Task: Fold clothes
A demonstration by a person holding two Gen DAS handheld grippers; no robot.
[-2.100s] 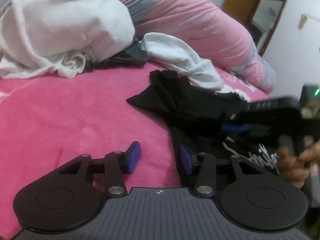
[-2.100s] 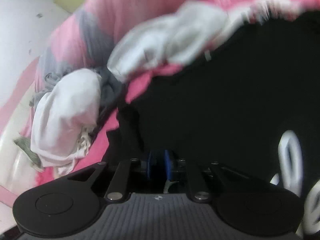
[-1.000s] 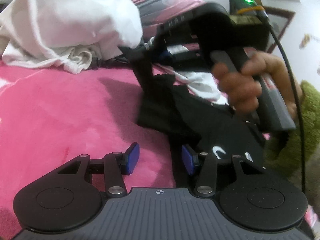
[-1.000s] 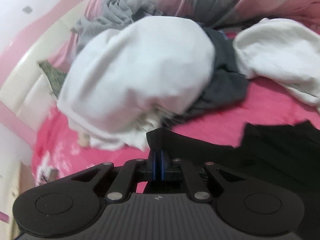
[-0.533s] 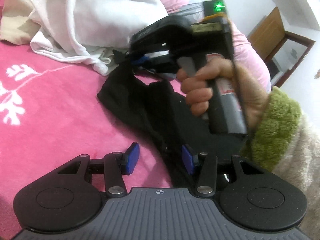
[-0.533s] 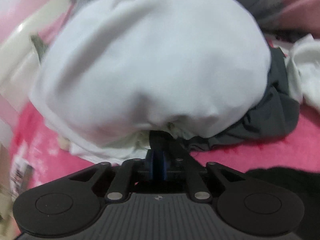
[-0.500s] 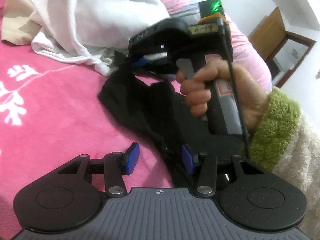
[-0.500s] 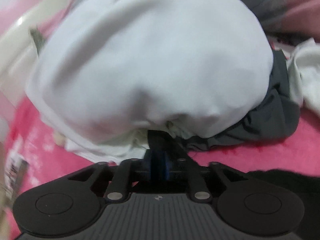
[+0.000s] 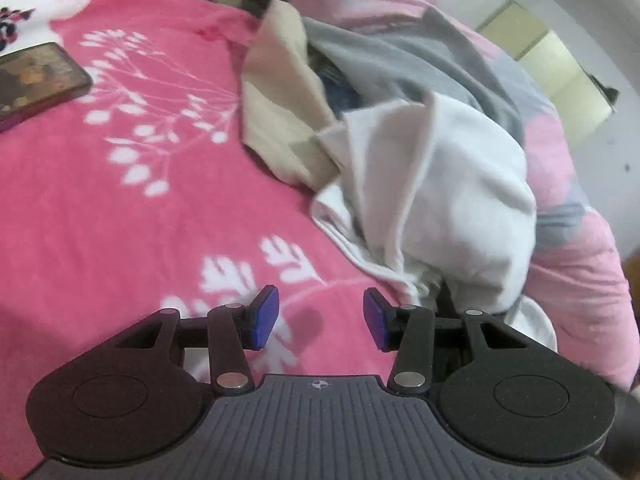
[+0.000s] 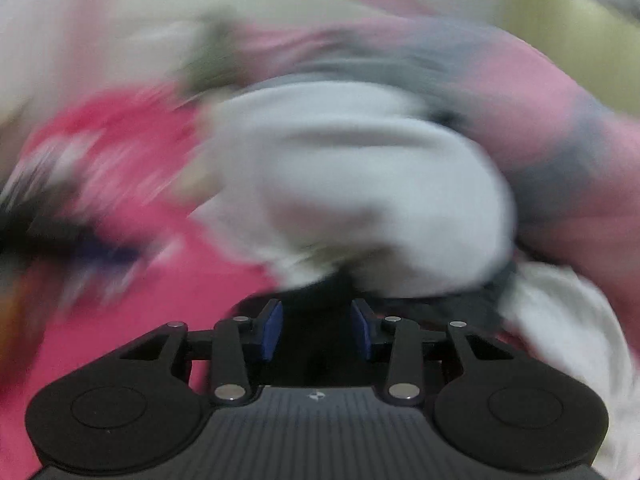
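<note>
In the left wrist view my left gripper [image 9: 319, 318] is open over the bare pink bed sheet [image 9: 140, 220], with nothing between its blue pads. A heaped white garment [image 9: 448, 200] lies just ahead and to its right. The right wrist view is smeared by motion. There my right gripper [image 10: 317, 334] has its jaws opening, and the black garment [image 10: 316, 300] lies in the gap between the parted pads, no longer pinched. The same white garment [image 10: 360, 200] bulges right in front of it.
Behind the white heap lie a beige cloth [image 9: 280, 120] and a grey garment [image 9: 400, 60]. A phone [image 9: 36, 80] rests on the sheet at far left. A pink and grey duvet [image 9: 568, 208] is bunched along the right. Another white cloth [image 10: 568, 320] lies at lower right.
My left gripper has swung left, off the black garment and the other hand, toward the patterned sheet. My right gripper, which was shut on the black cloth, has parted its pads and rolled.
</note>
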